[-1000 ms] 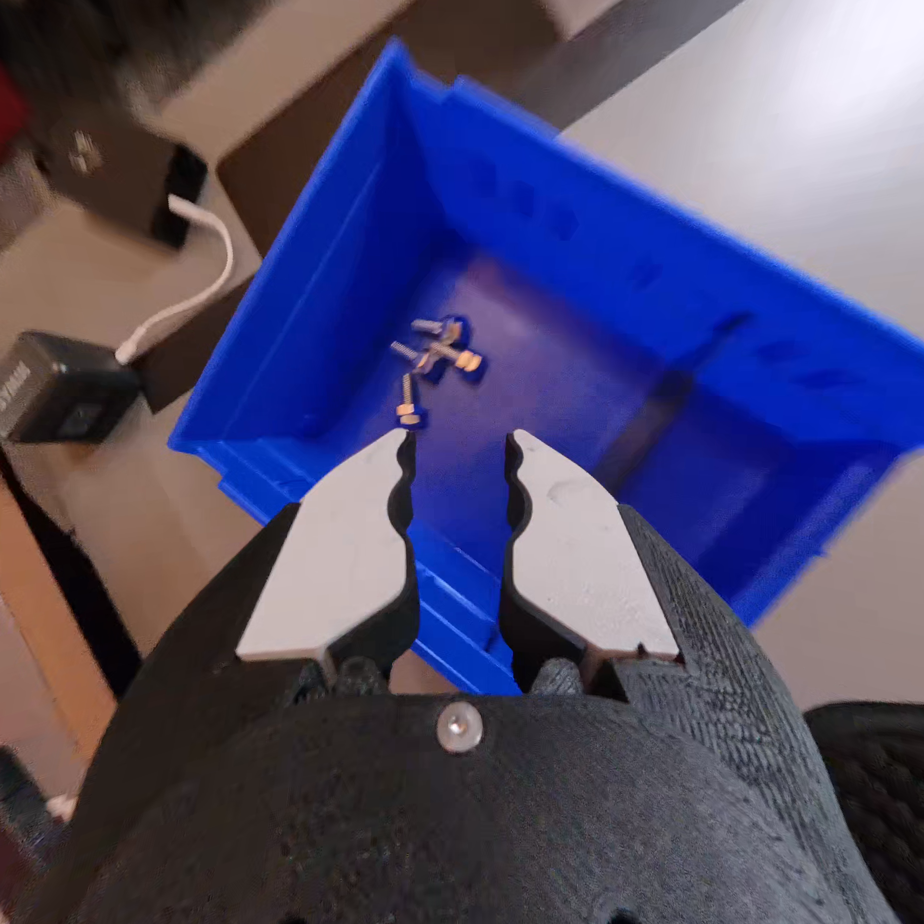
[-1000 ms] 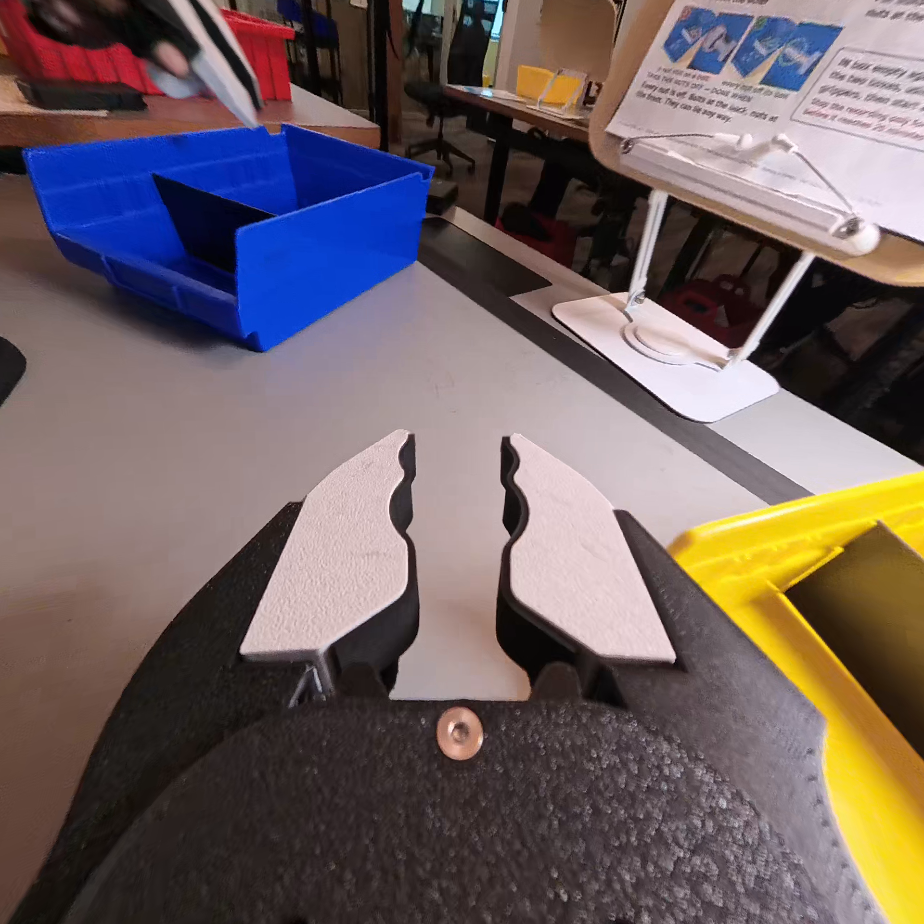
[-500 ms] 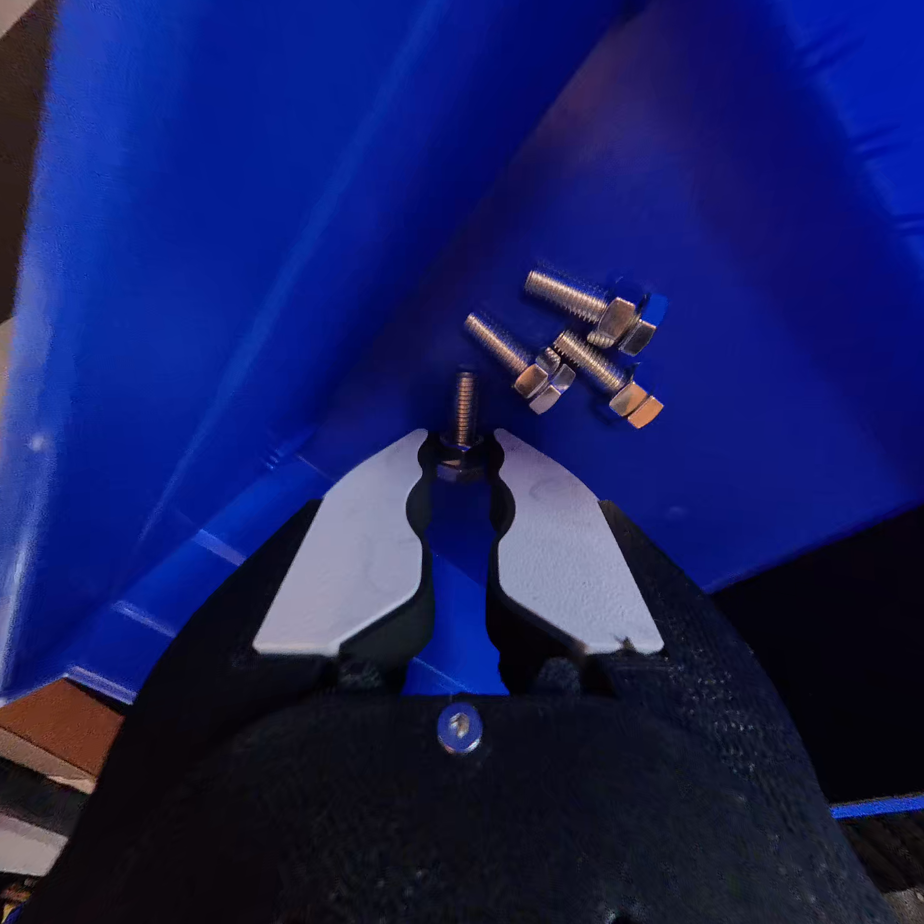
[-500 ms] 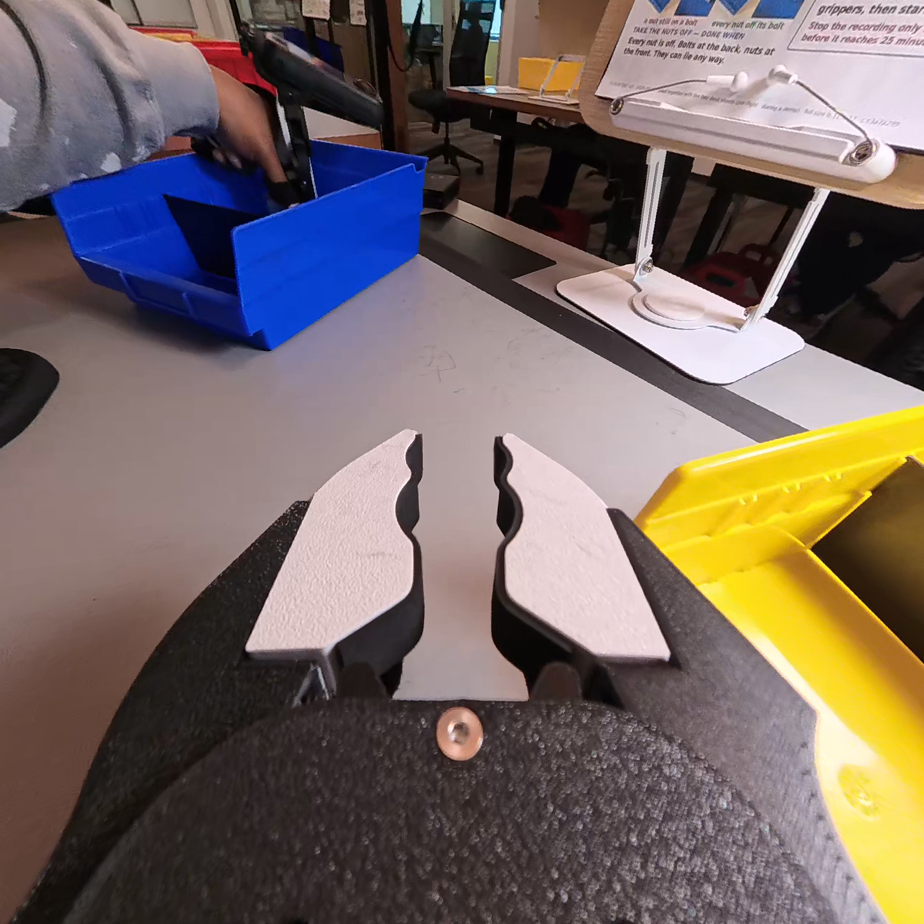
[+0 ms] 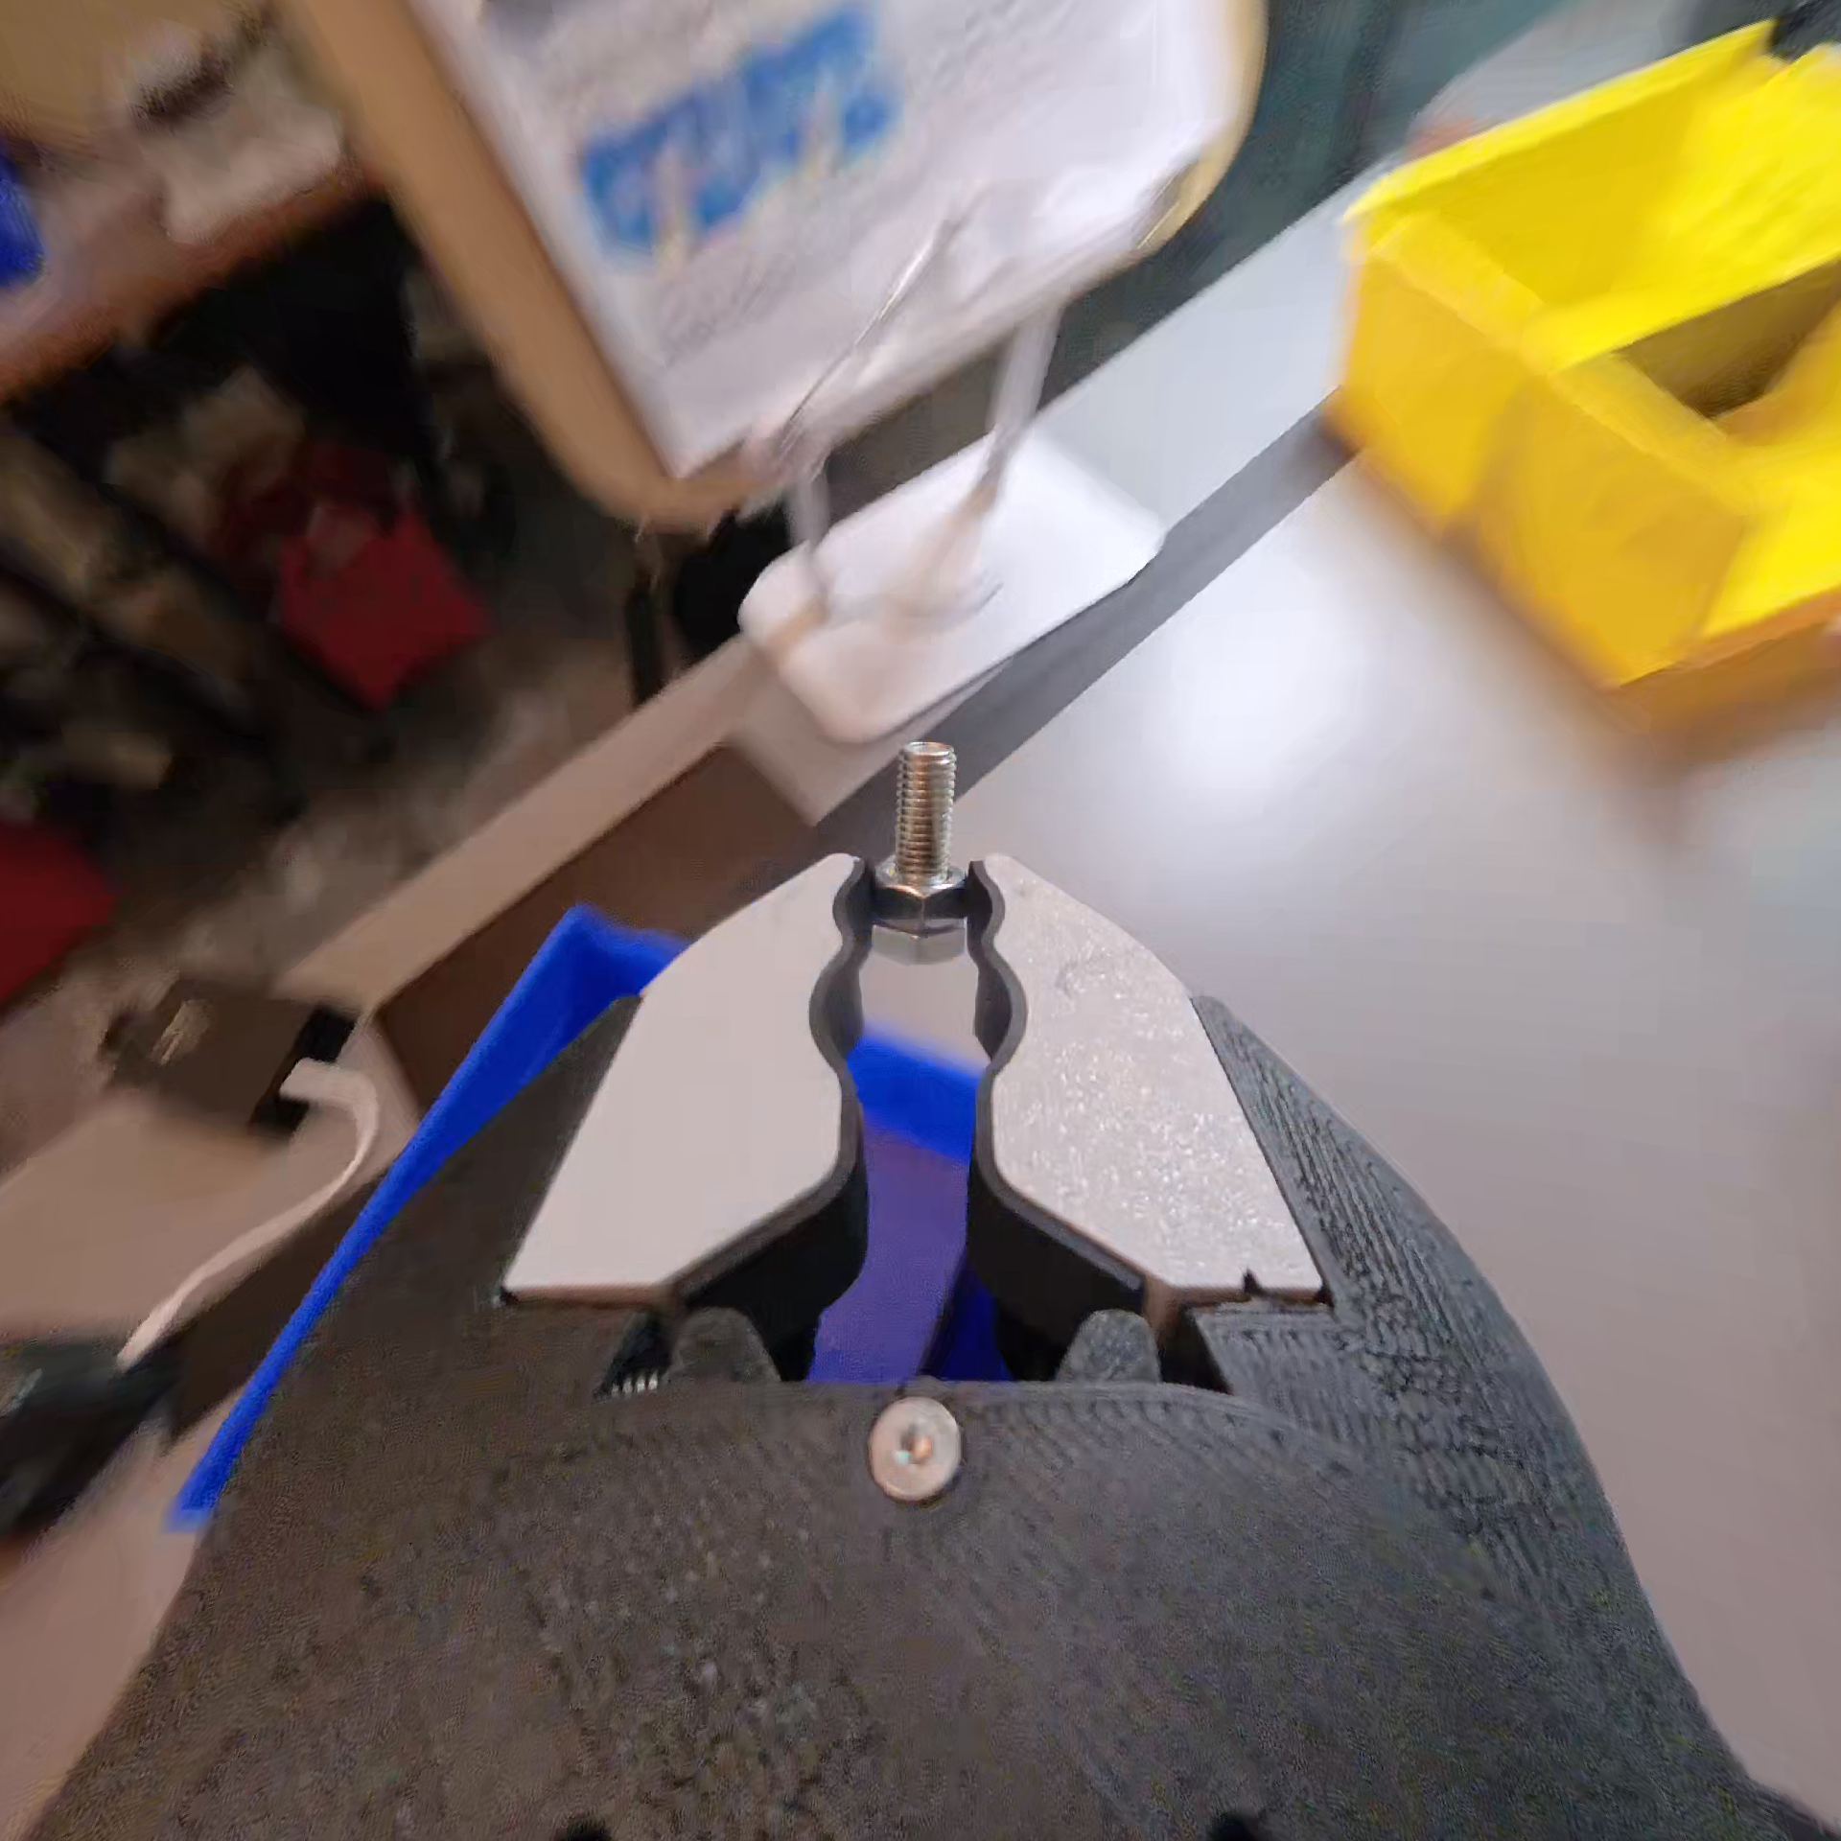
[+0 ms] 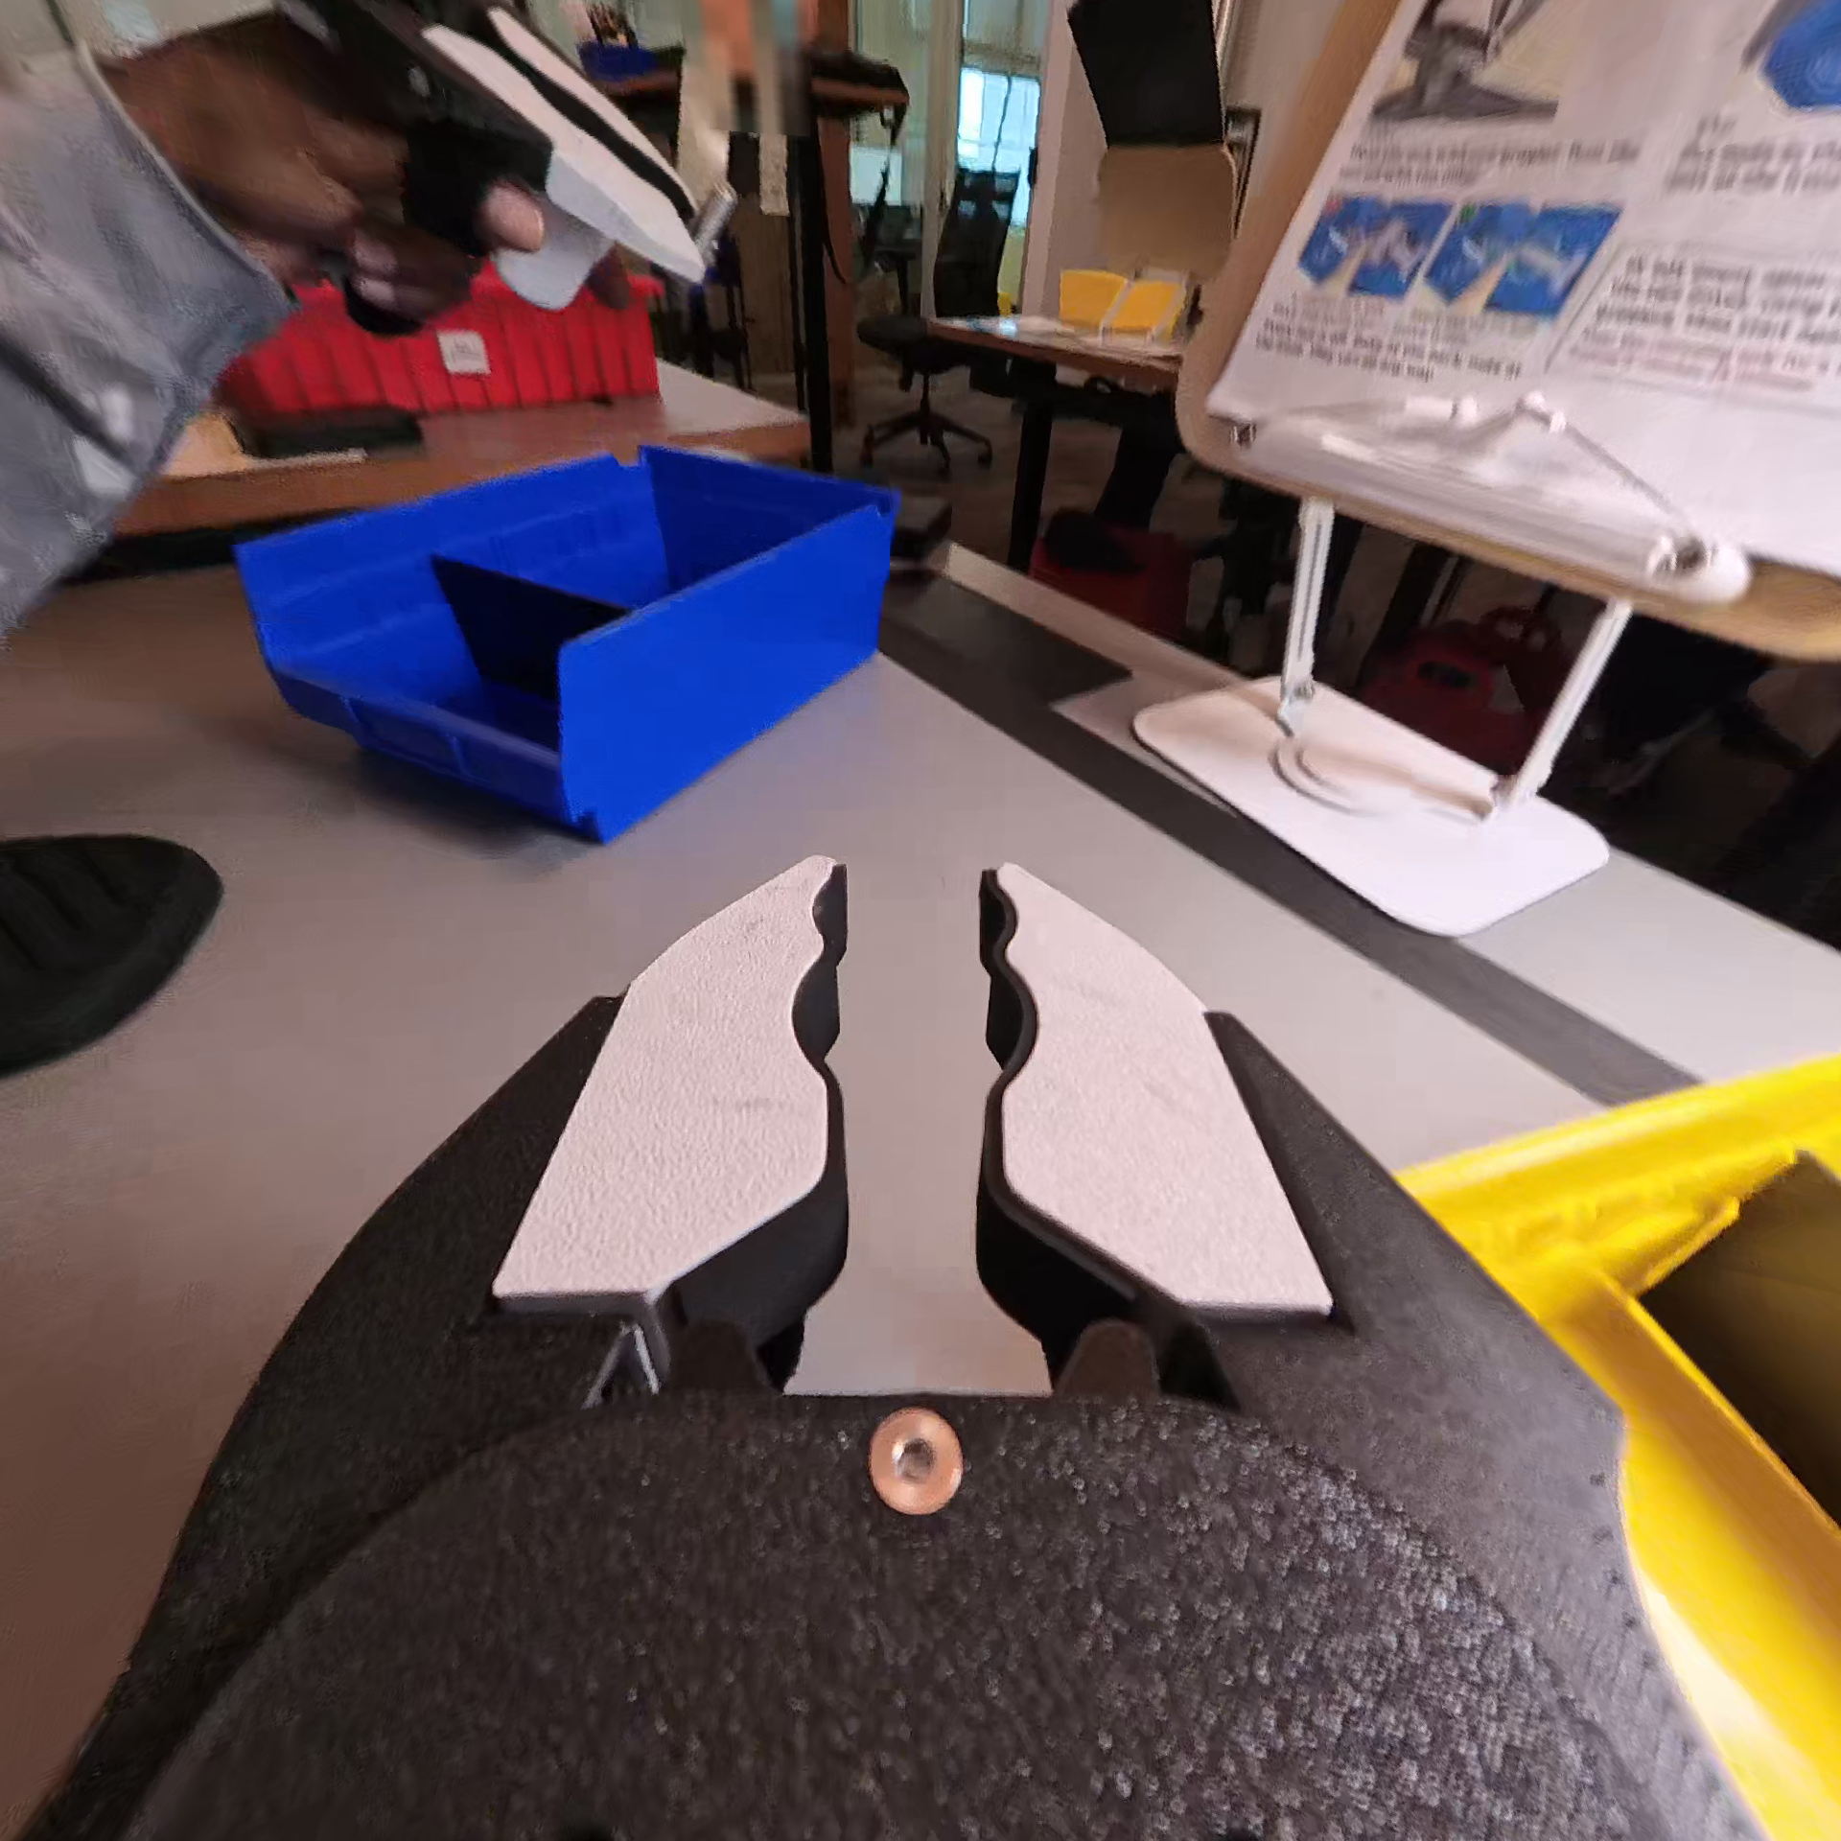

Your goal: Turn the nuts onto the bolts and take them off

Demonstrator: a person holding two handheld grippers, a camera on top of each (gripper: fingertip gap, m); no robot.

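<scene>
My left gripper (image 5: 915, 902) is shut on a silver bolt (image 5: 924, 817) with a nut (image 5: 915, 905) threaded at its head end. The threaded shaft points forward past the fingertips. It is held in the air above the blue bin (image 5: 418, 1176). In the right wrist view the left gripper (image 6: 687, 239) shows high at the upper left, held by a hand, with the bolt (image 6: 712, 214) sticking out of its tip. My right gripper (image 6: 914, 882) is open and empty, low over the grey table (image 6: 418, 956) next to the yellow bin (image 6: 1634, 1195).
The blue bin (image 6: 697, 638) with a dark divider stands at the back left of the table. A white document stand (image 6: 1395, 787) with a printed sheet is at the back right. A black pad (image 6: 90, 936) lies at the left edge. A red bin (image 6: 448, 349) is on a far desk.
My left gripper closed on the bolt with its nut inside the blue bin and lifted it out, swinging up and toward the right. My right gripper has barely moved.
</scene>
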